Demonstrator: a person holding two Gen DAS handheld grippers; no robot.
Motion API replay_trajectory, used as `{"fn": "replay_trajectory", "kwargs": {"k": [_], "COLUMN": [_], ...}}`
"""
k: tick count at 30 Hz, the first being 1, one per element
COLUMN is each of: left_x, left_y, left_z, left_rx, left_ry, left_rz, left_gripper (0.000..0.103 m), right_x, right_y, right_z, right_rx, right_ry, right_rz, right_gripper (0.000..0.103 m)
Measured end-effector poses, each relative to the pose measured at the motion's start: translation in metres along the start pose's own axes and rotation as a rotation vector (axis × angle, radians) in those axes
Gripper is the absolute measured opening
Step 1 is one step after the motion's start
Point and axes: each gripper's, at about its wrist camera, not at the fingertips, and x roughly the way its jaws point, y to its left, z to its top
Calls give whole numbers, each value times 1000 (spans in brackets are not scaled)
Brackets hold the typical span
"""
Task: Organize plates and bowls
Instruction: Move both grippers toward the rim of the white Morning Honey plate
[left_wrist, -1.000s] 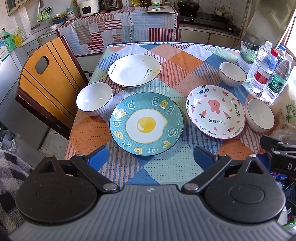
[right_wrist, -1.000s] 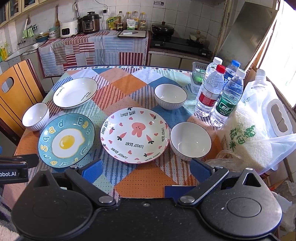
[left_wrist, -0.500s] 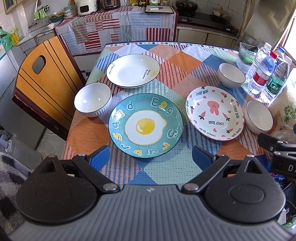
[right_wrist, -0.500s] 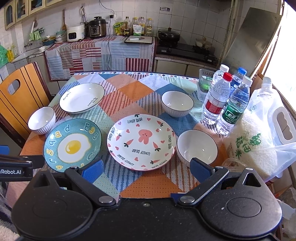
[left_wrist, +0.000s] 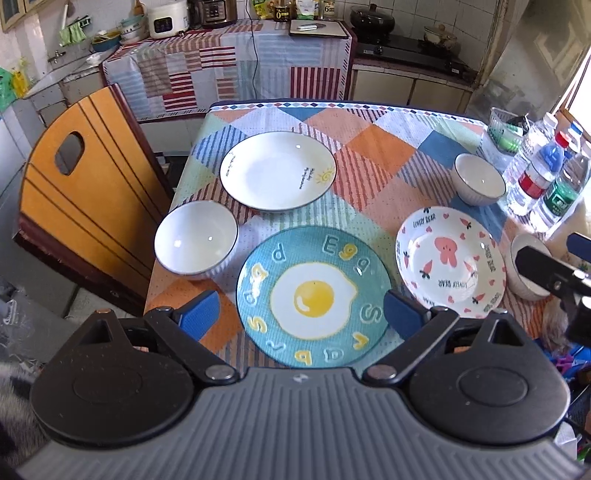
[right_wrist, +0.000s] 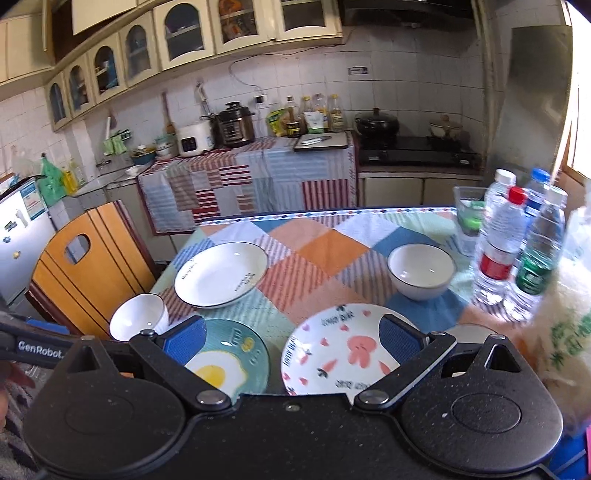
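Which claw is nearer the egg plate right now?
Left. The left claw is open, its fingers flanking the egg plate. The right claw, also open, sits off to the plate's right, more over the bunny plate.

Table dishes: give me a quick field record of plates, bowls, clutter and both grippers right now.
plates: three, all flat on the table, unstacked: egg plate, bunny plate, white plate
bowls: three, all upright, apart: left bowl, far bowl, near-right bowl partly hidden
clutter: water bottles at right edge
left gripper: open, holds nothing, above egg plate
right gripper: open, holds nothing
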Motion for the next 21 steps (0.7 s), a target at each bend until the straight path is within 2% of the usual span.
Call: {"fn": "replay_trajectory", "kwargs": {"k": [3,7,11,18,21], "left_x": [17,31,52,95,112], "left_y": [10,12,19,54,64], "left_z": [21,42,60,92,105], "left_rx": [22,140,190,87,86], "left_ry": [15,-7,-17,27,40], "left_rz": [-8,18,51,7,11], "left_gripper": [96,96,96,96,96], "right_x": [17,46,72,121,142], "right_y": [7,13,19,19,21], "right_z": [10,23,33,50,54], "right_rx": [-27,-9,2,49,45], "right_ry": [-14,-14,-33,-7,13], "right_rz": [38,99,110,151,155], "right_gripper": [101,99,99,98,98]}}
